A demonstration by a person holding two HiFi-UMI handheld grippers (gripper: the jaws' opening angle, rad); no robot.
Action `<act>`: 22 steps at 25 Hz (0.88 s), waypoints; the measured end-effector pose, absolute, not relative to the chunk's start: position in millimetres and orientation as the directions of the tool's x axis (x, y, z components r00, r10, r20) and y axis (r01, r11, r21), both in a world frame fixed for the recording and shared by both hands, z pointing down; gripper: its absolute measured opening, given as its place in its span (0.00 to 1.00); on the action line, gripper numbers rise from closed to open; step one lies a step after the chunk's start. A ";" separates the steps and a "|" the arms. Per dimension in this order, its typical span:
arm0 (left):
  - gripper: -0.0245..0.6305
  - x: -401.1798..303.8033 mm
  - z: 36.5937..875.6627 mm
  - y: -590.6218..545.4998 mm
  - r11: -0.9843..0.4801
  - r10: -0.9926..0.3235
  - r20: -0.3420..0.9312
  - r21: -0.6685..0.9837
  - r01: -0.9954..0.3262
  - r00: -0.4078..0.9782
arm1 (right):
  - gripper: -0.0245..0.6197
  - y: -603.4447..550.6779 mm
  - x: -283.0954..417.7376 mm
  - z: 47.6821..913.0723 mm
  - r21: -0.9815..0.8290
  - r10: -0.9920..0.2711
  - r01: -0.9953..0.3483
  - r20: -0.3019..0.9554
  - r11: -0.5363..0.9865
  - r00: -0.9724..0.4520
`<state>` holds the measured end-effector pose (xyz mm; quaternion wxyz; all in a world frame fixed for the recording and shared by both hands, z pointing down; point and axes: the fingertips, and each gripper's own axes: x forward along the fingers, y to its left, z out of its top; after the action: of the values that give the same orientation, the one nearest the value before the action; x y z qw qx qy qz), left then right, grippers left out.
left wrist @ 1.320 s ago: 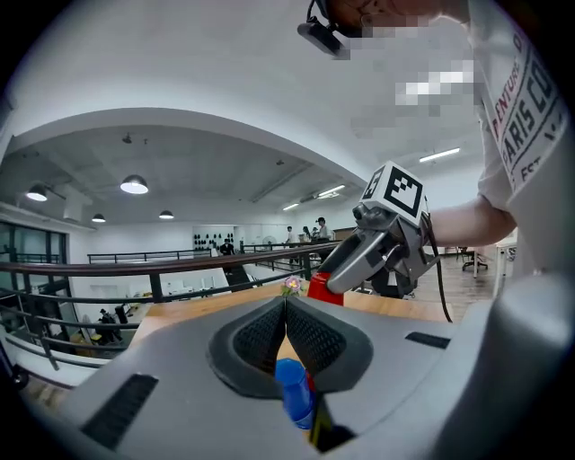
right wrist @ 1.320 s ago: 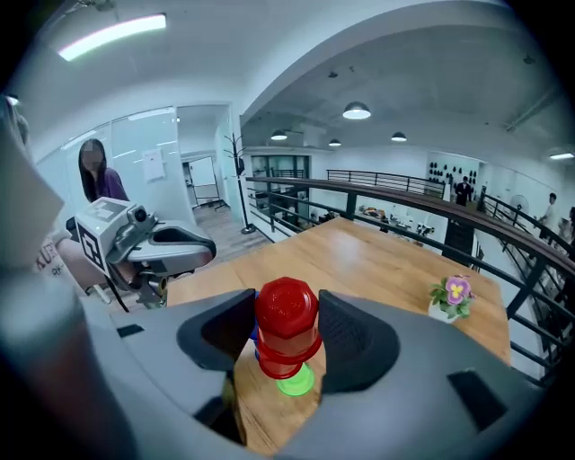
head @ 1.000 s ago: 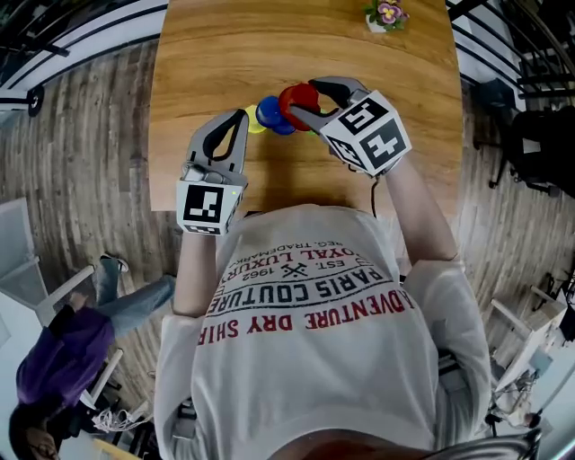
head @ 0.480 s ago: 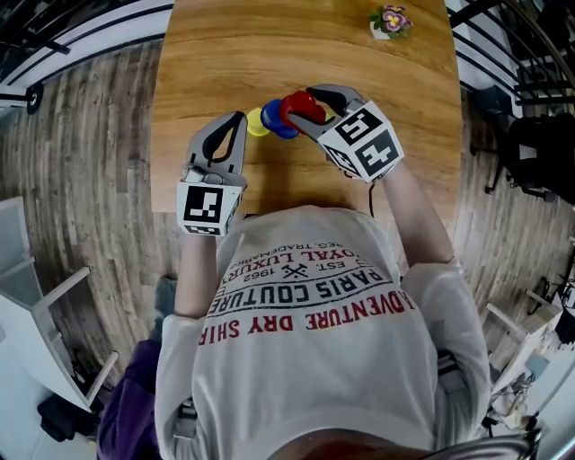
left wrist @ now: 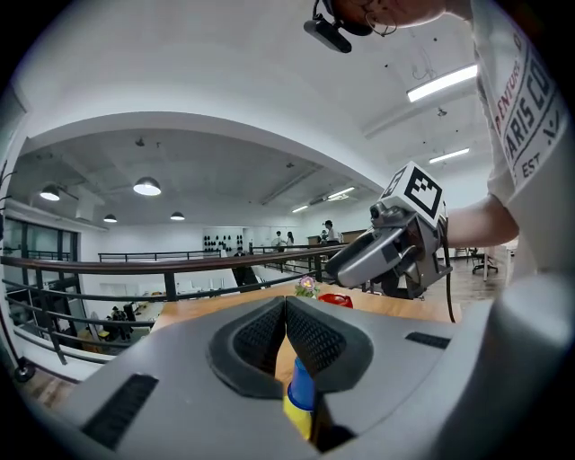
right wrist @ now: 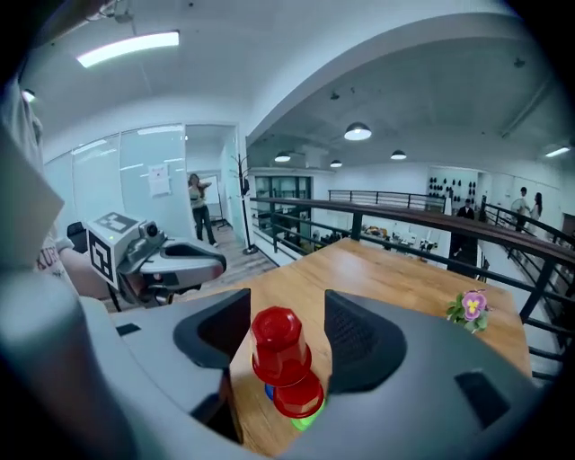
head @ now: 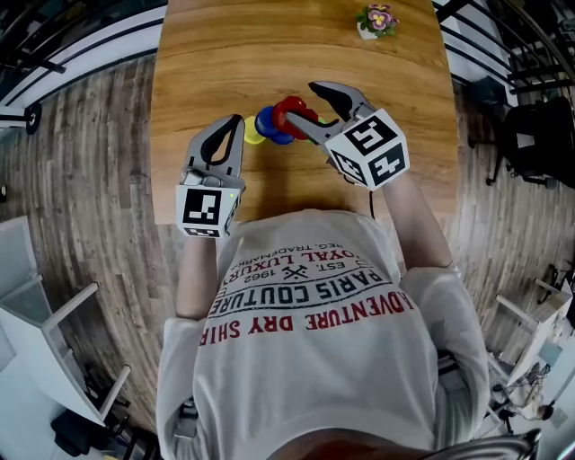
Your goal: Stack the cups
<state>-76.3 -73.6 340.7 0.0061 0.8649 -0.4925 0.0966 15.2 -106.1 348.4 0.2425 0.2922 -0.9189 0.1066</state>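
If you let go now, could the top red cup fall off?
Maybe. The top red cup looks tilted on the red cup below, so it might tip. The right gripper has just been opening with that cup between its fingers; as it pulls away, a finger could knock the cup over.

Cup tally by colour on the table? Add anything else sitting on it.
Red cups: 2
Blue cup: 1
Yellow cup: 1
Green cup: 1 (only an edge shows)
Potted flower: 1
Total: 6 things, 5 of them cups
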 end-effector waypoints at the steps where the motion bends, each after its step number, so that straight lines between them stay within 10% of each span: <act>1: 0.06 -73.6 339.2 -74.9 -0.521 -0.848 0.169 -0.088 -0.849 0.503 | 0.46 -107.3 19.8 339.4 -0.058 -0.516 -0.607 0.468 0.793 -0.718; 12: 0.06 -48.9 310.0 -85.5 -0.595 -0.803 0.128 -0.117 -0.795 0.582 | 0.15 -107.3 90.2 301.6 -0.059 -0.771 -0.797 0.220 0.601 -0.598; 22: 0.06 -51.0 301.3 -94.1 -0.585 -0.809 0.140 -0.106 -0.804 0.571 | 0.08 -106.2 121.3 318.1 -0.067 -0.852 -0.858 0.104 0.510 -0.514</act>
<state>-51.0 -94.1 301.3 -0.0153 0.8861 -0.4551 0.0868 121.3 -106.2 318.1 0.0287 0.4921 -0.8683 0.0547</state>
